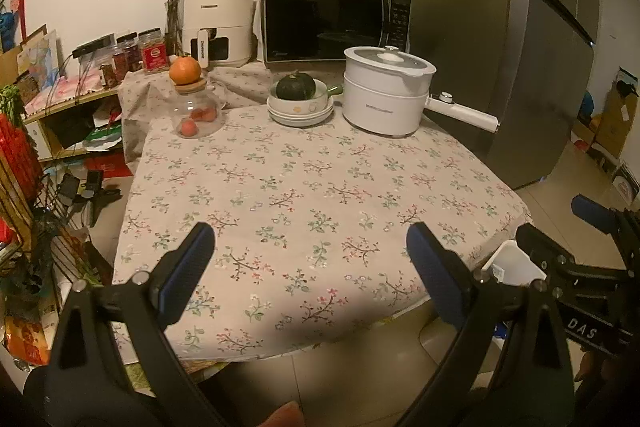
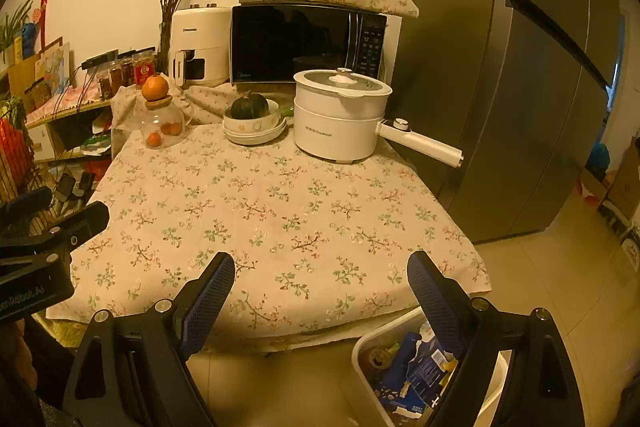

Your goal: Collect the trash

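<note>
Two grippers are in play. The left gripper point(image 1: 310, 241) has its jaws spread wide with nothing between them, hovering over the near part of the bench point(image 1: 320, 187), which is draped in a floral cloth. The right gripper point(image 2: 320, 271) is likewise wide open and empty, held over the near right corner of the bench.

One white trash bin point(image 2: 400, 343) stands on the floor just beside that corner, below the right gripper's right finger, which overlaps part of it in the right wrist view. Inside it lies trash point(image 2: 416, 367): blue wrappers and other crumpled packaging, too jumbled to count. In the left wrist view only a slice of the bin shows, beyond the left gripper's right finger and behind the right gripper's frame.

At the far edge of the bench stand one white electric pot point(image 2: 340, 115) with a lid and a long handle, one stack of bowls point(image 2: 252, 129) carrying one dark green squash point(image 2: 250, 106), and one glass jar point(image 2: 164, 129) with three small orange fruits inside and one larger orange point(image 2: 155, 87) on its wooden lid. Behind them are one microwave point(image 2: 304, 43) under a floral cover and one white air fryer point(image 2: 198, 45). One tall grey refrigerator point(image 2: 500, 87) stands to the right.
</note>
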A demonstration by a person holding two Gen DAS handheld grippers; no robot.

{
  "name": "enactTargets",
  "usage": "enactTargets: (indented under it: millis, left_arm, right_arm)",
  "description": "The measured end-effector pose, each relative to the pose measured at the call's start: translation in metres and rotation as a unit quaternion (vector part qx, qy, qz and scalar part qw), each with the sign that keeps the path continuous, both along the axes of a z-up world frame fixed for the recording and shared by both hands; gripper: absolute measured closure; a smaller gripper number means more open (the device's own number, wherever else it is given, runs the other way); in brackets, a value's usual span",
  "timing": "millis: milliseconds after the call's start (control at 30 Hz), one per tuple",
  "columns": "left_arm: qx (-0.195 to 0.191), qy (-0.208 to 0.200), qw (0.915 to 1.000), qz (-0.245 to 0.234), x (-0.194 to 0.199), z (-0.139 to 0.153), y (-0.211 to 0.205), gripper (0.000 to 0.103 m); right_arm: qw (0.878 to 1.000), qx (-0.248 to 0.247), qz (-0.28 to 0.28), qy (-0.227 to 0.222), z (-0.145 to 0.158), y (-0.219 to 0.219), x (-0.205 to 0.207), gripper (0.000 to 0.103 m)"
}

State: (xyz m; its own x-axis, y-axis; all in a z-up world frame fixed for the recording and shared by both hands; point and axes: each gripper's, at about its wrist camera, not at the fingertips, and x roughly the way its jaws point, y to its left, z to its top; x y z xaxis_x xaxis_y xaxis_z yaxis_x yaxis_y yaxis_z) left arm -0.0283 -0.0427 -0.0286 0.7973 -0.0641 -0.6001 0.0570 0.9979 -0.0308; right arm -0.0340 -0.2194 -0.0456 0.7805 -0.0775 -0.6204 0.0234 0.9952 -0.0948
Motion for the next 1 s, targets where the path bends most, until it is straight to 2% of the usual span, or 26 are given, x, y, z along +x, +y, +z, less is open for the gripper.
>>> enactTargets:
  millis: [833, 900, 967, 1000]
  left_arm:
    - [0.004, 0.006, 1.0000, -0.005, 0.002, 0.000, -0.001, 0.006]
    - [0.011, 0.014, 0.9998, -0.005, 0.011, -0.001, 0.003, 0.006]
    - [0.020, 0.027, 0.9994, -0.007, 0.026, -0.003, 0.008, 0.006]
    - [0.022, 0.053, 0.9981, -0.020, 0.043, -0.007, 0.011, 0.006]
  right_arm:
    - [1.000, 0.002, 0.006, -0.004, 0.002, 0.002, 0.002, 0.013]
    - [1.000, 0.001, 0.016, 0.000, 0.002, 0.004, 0.009, 0.010]
    - [0.999, 0.001, 0.031, 0.014, 0.002, 0.004, 0.026, 0.003]
    - [0.999, 0.004, 0.036, 0.020, 0.002, 0.005, 0.033, 0.000]
